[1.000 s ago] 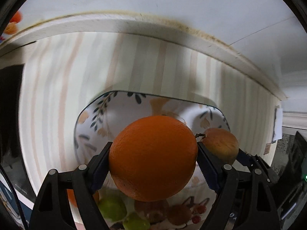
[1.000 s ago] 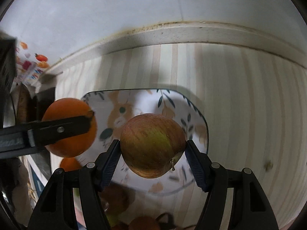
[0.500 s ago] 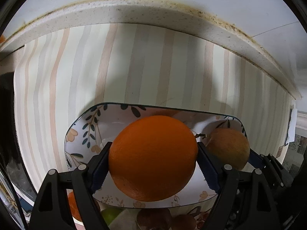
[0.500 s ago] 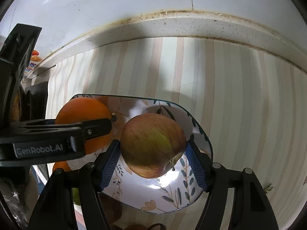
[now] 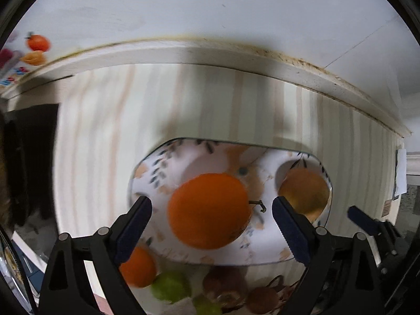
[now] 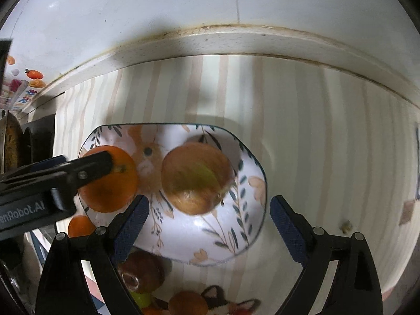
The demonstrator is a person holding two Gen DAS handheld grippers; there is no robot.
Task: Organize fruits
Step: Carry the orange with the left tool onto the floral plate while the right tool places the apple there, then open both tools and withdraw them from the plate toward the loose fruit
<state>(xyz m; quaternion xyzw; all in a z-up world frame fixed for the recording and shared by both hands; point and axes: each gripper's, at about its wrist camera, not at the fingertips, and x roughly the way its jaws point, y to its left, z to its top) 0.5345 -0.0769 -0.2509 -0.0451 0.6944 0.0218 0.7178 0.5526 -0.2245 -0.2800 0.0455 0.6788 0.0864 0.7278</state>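
Observation:
A large orange (image 5: 208,210) lies on the white floral plate (image 5: 183,165), between the spread fingers of my left gripper (image 5: 211,210), which is open and touches nothing. A red-green apple (image 6: 195,177) lies on the same plate (image 6: 244,225), just ahead of my open right gripper (image 6: 208,210). The apple also shows in the left wrist view (image 5: 304,193), and the orange in the right wrist view (image 6: 110,181), partly behind the left gripper's finger (image 6: 86,168).
Near the plate's front edge lie a small orange (image 5: 136,267), green fruits (image 5: 170,286) and brown fruits (image 6: 141,270) on a patterned cloth. The striped counter ends at a white wall ledge (image 6: 236,42). A dark stove area (image 5: 29,162) is at the left.
Both grippers have opened and pulled back. The orange and the apple were let go and now rest on the plate.

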